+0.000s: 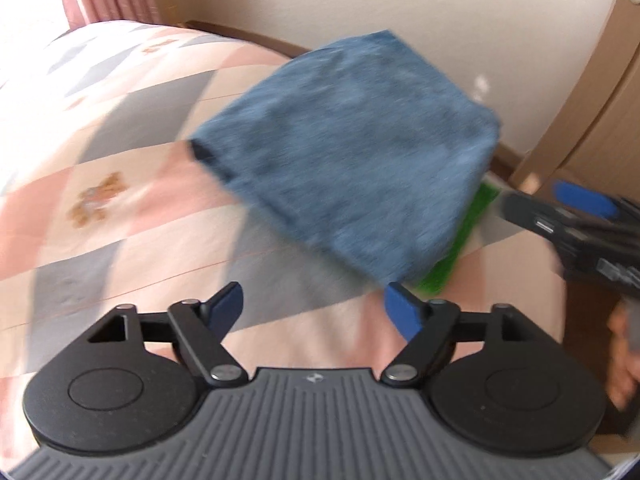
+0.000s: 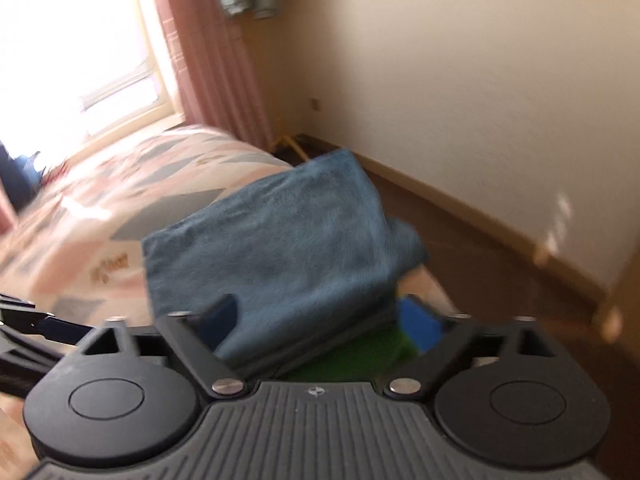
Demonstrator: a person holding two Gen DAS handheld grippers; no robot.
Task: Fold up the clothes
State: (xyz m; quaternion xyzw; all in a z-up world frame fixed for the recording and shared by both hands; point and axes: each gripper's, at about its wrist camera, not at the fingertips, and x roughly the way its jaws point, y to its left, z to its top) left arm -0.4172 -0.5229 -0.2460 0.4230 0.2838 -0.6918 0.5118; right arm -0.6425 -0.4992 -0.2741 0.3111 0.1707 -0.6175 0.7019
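Where the bed [image 1: 100, 128] spreads its pink and grey patchwork quilt, a folded blue cloth [image 1: 352, 160] rests over a green cloth [image 1: 460, 248] at the bed's near edge. Beside the bed's edge, the right hand-held gripper [image 2: 320, 320] has its fingers spread around both cloths; whether they pinch is unclear. Over the bed, the left hand-held gripper [image 1: 316, 308] gapes wide, holding nothing.

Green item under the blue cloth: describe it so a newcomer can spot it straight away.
Start at the bed with its pink-and-grey patchwork cover, then find the folded blue cloth near its edge. The green item is the bright strip showing beneath that cloth's lower right side, towards the right gripper. It is the only vivid green thing there; what it is cannot be told.
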